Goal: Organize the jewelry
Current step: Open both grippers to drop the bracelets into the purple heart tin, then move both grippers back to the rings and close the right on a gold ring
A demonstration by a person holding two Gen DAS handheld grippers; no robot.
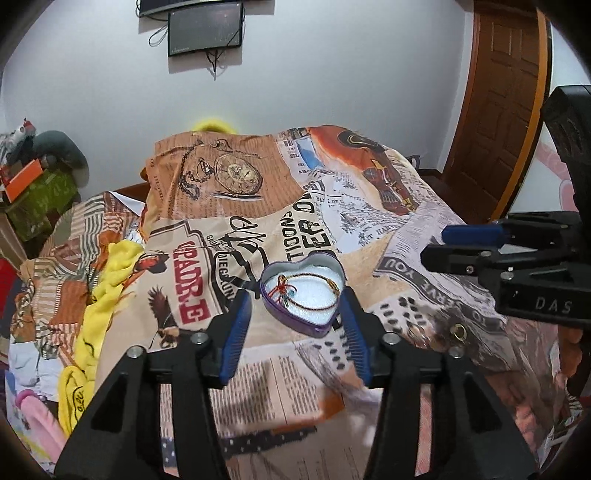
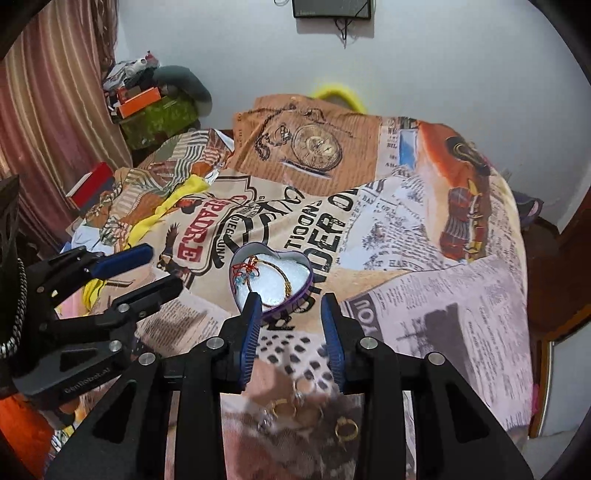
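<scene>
Pale wall ahead of the jaws, dark screen mounted high with dangling cables, brown wooden door off to the right, striped curtain far left, newsprint-patterned bedspread spread beneath, cluttered boxes in left corner

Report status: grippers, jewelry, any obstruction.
Left gripper open, straddling heart-shaped tin. Right gripper open, empty, above loose rings. Bracelets in tin. Nothing in the way.

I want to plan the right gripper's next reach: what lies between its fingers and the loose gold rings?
Nothing but printed bedsheet. In the right wrist view the right gripper hangs open above the gold rings, with the heart-shaped tin farther ahead.
</scene>
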